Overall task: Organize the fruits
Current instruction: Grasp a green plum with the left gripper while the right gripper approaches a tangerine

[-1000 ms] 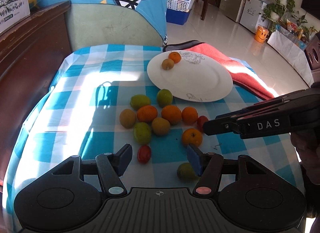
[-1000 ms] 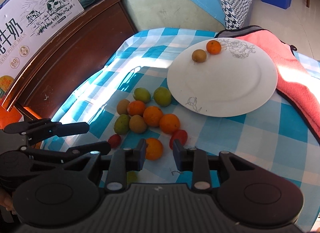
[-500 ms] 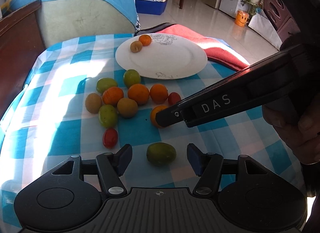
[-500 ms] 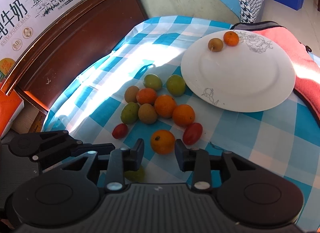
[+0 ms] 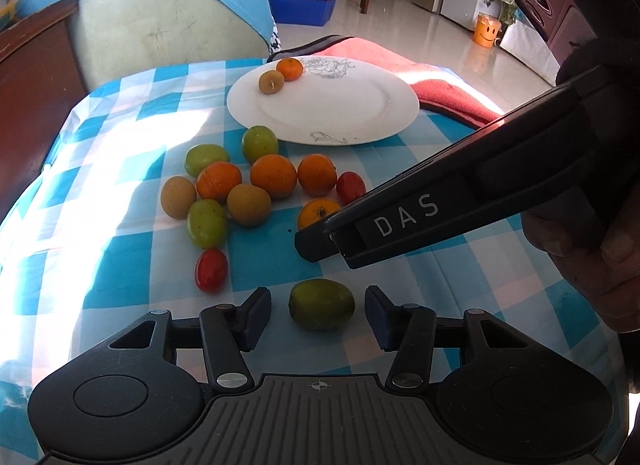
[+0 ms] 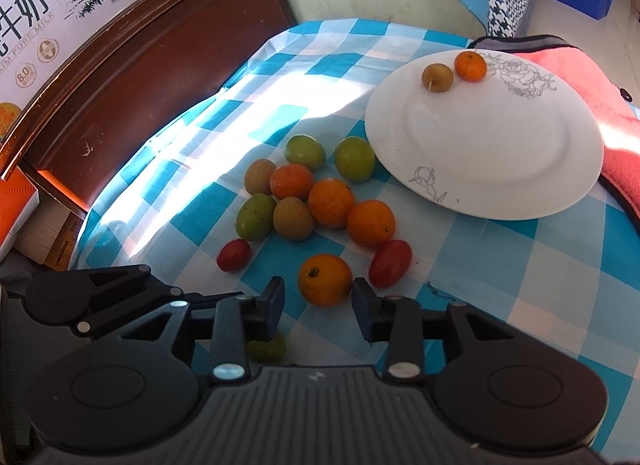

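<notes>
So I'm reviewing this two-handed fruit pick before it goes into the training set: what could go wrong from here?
The left gripper is closing around a loose green fruit; an uneven squeeze may roll the fruit away.

The right gripper, opening, straddles an orange fruit with a red tomato beside one finger, which could nudge it.

The two grippers work close together, so they may collide when lifting toward the plate.

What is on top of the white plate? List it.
On the white plate sit an orange and a brownish fruit, near its far rim. Whatever lies under the plate is hidden.
</notes>
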`<state>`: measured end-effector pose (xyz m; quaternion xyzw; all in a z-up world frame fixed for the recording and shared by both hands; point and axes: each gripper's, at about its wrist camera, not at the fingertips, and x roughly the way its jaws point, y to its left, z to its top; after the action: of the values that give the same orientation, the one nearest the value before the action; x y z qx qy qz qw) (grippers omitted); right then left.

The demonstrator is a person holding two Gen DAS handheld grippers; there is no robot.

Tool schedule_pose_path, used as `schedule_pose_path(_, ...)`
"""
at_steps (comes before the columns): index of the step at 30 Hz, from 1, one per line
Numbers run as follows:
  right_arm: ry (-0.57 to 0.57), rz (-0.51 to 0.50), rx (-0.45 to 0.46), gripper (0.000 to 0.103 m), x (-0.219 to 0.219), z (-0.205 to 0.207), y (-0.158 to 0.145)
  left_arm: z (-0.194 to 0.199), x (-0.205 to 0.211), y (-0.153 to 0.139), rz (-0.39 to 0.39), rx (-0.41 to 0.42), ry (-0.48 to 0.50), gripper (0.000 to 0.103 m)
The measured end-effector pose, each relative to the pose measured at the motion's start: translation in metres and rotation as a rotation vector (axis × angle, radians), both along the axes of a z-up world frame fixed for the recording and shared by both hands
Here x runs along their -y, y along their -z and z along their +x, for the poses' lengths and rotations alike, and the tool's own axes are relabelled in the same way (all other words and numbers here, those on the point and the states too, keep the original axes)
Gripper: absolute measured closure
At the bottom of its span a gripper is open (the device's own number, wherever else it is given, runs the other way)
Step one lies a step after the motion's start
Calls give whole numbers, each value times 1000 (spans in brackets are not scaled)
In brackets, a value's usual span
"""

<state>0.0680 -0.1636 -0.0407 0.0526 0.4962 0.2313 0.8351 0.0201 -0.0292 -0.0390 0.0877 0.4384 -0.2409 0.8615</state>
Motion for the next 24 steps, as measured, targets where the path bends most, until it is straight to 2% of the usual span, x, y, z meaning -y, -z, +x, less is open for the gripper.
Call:
schedule_pose_path(4,-4,-13,3,63,-3,0,2,0,0,0,2,7,-4,57)
schedule_pose_path(9,-15,-31,21,64,-5,-1,2,2,-4,-1,-16,1,-15,71)
schedule_pose_path(13,-27,-60,40,72,-7,-2,2,4,-4,-2,-13,-7,-18,71)
schedule_pose_path(24,-20,-39,54,73,-1,-1,-5,11,-9,-9,-9,18,-73,71)
